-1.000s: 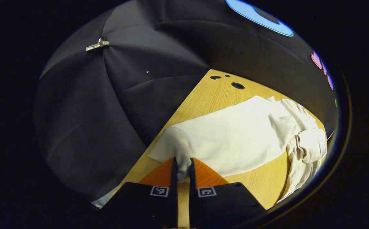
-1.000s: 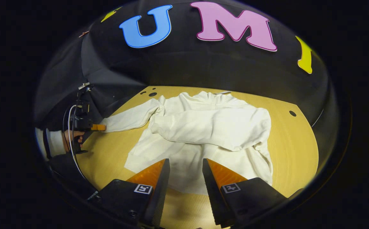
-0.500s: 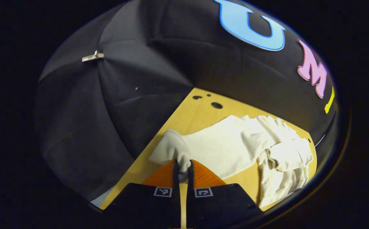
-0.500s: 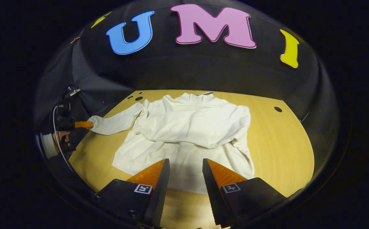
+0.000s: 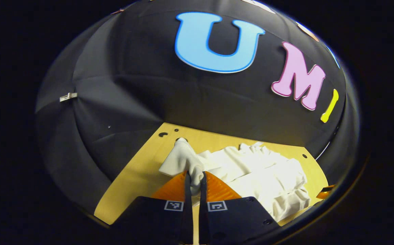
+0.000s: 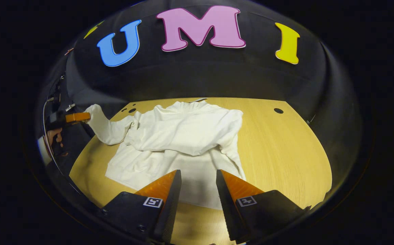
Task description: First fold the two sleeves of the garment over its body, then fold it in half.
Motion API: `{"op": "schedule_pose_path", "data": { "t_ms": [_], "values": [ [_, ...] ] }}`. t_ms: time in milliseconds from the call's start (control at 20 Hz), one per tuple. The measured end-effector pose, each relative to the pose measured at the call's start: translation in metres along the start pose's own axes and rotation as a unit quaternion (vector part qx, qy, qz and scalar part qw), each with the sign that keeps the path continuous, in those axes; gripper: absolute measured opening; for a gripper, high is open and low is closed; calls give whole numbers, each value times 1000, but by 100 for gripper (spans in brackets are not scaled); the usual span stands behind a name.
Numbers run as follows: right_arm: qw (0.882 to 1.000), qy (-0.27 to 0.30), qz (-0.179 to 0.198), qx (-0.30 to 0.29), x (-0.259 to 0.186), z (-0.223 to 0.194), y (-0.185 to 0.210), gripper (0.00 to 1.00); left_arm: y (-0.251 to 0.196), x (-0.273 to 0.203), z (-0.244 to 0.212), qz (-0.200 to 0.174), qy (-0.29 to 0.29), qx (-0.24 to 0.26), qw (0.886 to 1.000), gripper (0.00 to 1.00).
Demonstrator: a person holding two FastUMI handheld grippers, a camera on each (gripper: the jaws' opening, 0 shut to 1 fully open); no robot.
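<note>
left gripper (image 5: 193, 182) pinches sleeve (image 6: 105, 127) | right gripper (image 6: 198, 185) apart above garment (image 6: 183, 143)

Soft matt cream cloth garment (image 6: 183, 136), wrinkled in places, smooth light wood-grain counter (image 6: 285, 146) with slight sheen

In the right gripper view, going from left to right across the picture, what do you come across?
Hand holding the left tongs → lifted sleeve → white garment body with the other sleeve folded over it → bare wooden table.
</note>
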State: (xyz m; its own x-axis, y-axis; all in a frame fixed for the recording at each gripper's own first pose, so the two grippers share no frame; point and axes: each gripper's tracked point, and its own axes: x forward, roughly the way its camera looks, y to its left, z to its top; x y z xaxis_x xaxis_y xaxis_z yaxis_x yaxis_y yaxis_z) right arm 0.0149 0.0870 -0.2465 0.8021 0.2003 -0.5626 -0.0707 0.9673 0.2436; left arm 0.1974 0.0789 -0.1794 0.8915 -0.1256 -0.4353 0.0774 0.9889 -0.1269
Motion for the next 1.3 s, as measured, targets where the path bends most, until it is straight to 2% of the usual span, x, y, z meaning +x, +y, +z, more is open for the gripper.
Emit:
{"op": "schedule_pose_path", "data": {
  "t_ms": [150,350,750,1300],
  "values": [
    [1000,-3,-5,7,-1,-2,-24,64,-48,3,7,-18,-3,11,1000,11],
    [1000,-7,-14,27,1,-2,-57,64,-101,8,8,-22,-8,30,999,11],
    [999,2,-24,47,4,-15,-109,66,-190,30,-15,-47,11,36,998,11],
    [998,18,-17,54,12,-25,-135,66,-280,51,-82,-85,63,56,993,11]
  ]
}}
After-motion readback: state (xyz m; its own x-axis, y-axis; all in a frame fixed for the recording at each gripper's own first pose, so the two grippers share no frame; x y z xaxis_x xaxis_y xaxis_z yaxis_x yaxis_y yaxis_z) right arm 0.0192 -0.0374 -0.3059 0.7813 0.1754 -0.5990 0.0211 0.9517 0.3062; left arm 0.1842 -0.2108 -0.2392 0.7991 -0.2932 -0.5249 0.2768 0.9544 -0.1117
